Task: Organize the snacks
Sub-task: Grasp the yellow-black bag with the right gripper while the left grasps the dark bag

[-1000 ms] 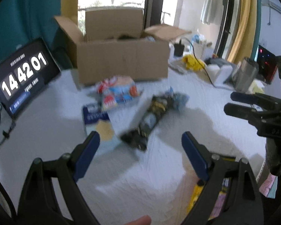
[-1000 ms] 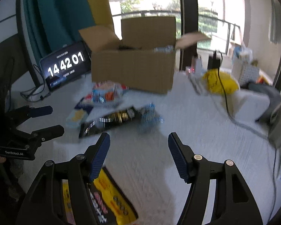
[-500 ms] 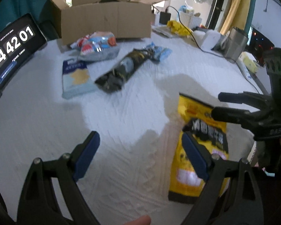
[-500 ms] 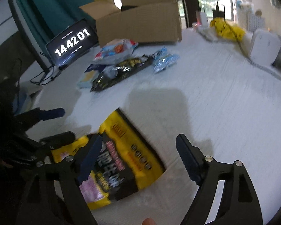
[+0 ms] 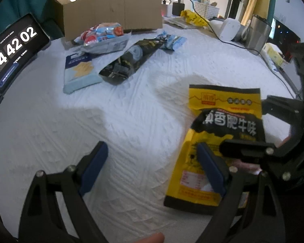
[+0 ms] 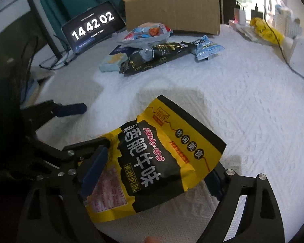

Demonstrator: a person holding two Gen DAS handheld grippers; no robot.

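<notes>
Right gripper tilts steeply down, my jaws opening around the yellow-black snack bag, not pressing it; its long axis runs diagonally, top edge pointing away toward the cardboard box.

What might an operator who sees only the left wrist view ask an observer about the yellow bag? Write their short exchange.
Operator: Is the bag inside the right gripper?
Observer: Yes. The bag lies between the right gripper's opening jaws; its corner covers one pad.
Operator: And my left gripper, from the side?
Observer: The left gripper is open; one finger meets the bag's edge, the other is over bare cloth.
</notes>
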